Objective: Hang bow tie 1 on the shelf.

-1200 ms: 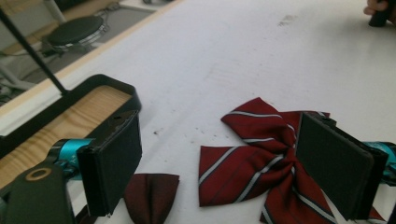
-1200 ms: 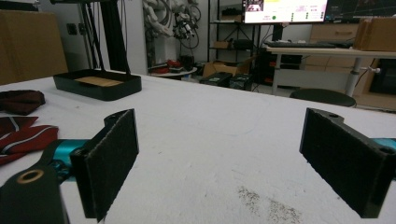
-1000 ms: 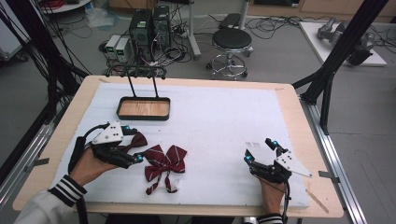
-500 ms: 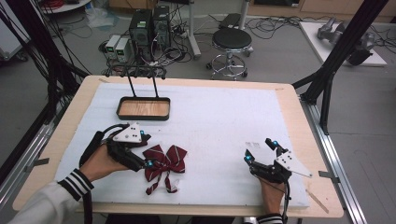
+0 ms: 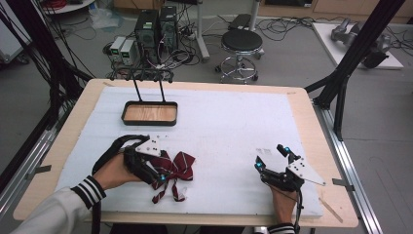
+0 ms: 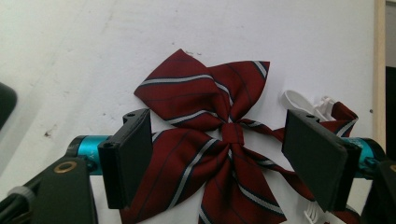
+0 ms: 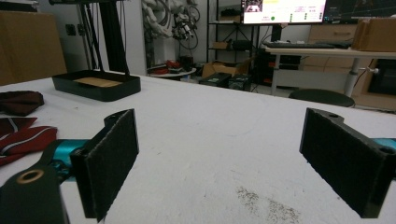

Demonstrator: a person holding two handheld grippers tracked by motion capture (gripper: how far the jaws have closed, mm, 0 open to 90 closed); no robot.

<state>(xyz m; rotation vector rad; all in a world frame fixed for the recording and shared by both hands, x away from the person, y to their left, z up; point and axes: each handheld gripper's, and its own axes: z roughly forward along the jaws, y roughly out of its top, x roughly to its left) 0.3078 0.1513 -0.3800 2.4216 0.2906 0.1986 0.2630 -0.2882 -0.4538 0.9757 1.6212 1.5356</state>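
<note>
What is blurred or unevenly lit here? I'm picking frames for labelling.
High view: even light, slightly soft, bow tie readable. Left gripper view: bow tie sharp, near jaws a little soft, top left washed out by glare on the white mat. Right gripper view: dimmer, jaws close and soft, bright monitor blown out.

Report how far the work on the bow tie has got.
Done: the left gripper has come over the bow tie, jaws astride its knot. In hand: those jaws have just been closing but the pads do not press the cloth yet. Left: grip and lift it; it lies flat on the white mat, and the tray holds nothing. The right gripper rests open, apart.
</note>
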